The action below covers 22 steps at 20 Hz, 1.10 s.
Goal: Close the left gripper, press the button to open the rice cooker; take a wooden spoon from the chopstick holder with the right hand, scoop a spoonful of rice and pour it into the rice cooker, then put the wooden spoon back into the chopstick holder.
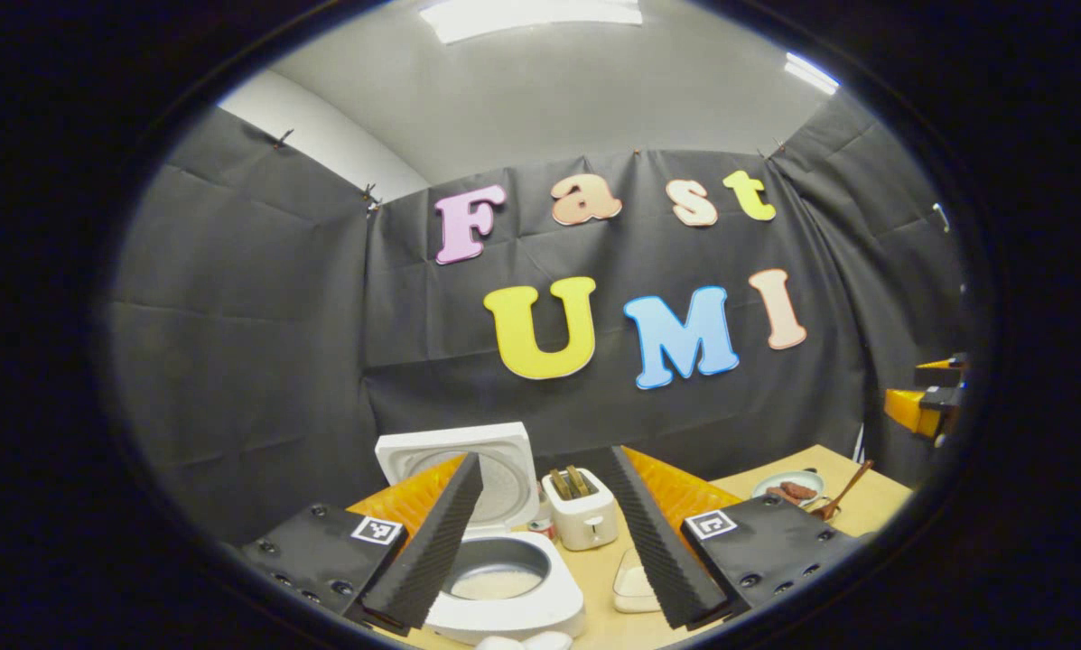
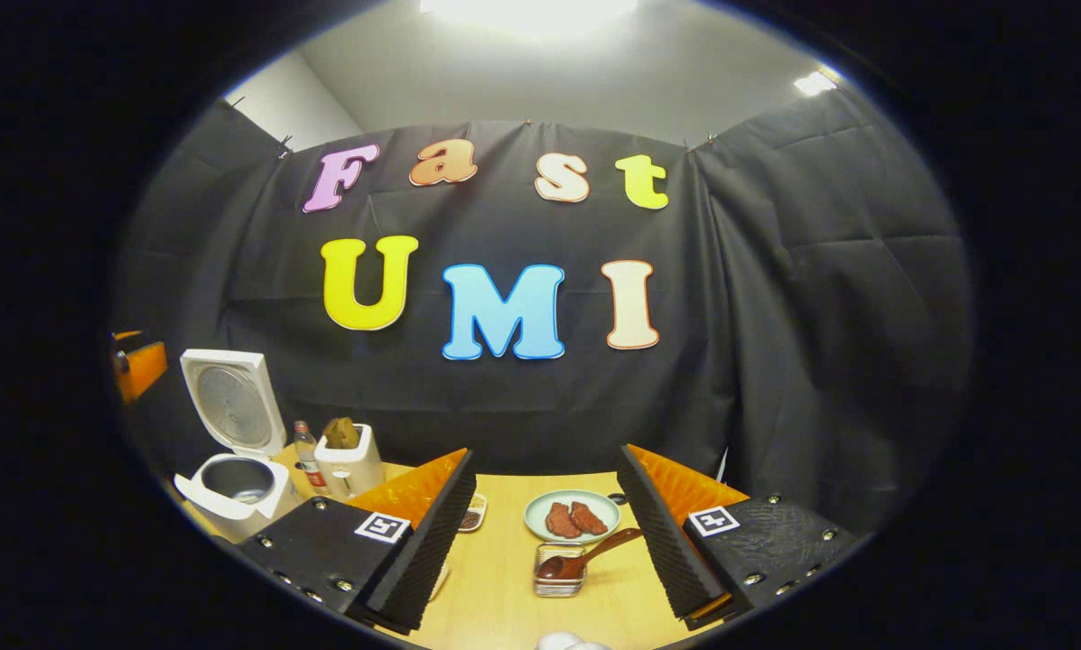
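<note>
Rice cooker (image 2: 233,483) at far left of the desk (image 2: 495,578), lid (image 2: 233,406) already up, rice showing pale in the pot. Beside it a small bottle (image 2: 304,449) and a toaster (image 2: 350,465). Further right a plate of meat (image 2: 572,516), and just before it the wooden spoon (image 2: 585,558) lying bowl-down in a small clear holder (image 2: 558,578). Left gripper (image 1: 545,533) spread wide, empty; right gripper (image 2: 545,533) likewise spread, empty, above the spoon. Probably the closing stage: spoon seemingly returned. Next: withdraw without clipping the handle or plate.
</note>
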Each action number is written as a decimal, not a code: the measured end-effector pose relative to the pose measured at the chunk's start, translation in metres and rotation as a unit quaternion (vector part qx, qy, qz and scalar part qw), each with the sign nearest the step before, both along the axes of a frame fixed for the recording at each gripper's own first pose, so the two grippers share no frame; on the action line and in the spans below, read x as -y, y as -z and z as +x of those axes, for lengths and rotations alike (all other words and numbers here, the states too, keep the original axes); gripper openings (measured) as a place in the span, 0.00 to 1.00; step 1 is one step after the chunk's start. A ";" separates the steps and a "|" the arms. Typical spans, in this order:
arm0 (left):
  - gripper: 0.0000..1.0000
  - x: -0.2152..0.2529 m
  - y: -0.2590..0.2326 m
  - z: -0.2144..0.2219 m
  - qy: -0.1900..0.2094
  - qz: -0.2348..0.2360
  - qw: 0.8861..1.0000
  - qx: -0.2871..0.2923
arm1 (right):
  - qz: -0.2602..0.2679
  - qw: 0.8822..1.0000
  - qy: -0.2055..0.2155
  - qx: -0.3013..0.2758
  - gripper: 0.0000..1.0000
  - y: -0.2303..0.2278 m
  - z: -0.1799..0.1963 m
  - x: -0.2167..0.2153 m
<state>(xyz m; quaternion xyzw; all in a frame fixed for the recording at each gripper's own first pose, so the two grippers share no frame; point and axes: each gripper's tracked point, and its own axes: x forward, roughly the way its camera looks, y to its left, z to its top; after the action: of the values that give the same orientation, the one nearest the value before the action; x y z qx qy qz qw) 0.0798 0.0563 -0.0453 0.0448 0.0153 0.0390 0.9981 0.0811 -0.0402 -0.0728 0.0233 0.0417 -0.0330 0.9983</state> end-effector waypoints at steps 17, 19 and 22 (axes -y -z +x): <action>0.94 -0.116 -0.069 0.212 -0.067 -0.029 0.997 -0.016 | 0.009 0.999 -0.035 -0.026 0.96 -0.032 -0.026 -0.066; 1.00 -0.132 -0.052 0.248 -0.084 -0.029 0.995 -0.037 | 0.010 0.999 -0.040 -0.031 0.96 -0.030 -0.025 -0.070; 0.98 -0.156 -0.015 0.286 -0.104 -0.027 0.992 -0.072 | 0.005 0.998 -0.044 -0.039 0.96 -0.027 -0.021 -0.072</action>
<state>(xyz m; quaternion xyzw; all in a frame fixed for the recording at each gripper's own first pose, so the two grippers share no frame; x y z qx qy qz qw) 0.3656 0.2123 -0.0305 0.0188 0.0924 0.1389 0.9858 0.0601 0.0318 -0.0461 0.0256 0.0821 0.0103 0.9962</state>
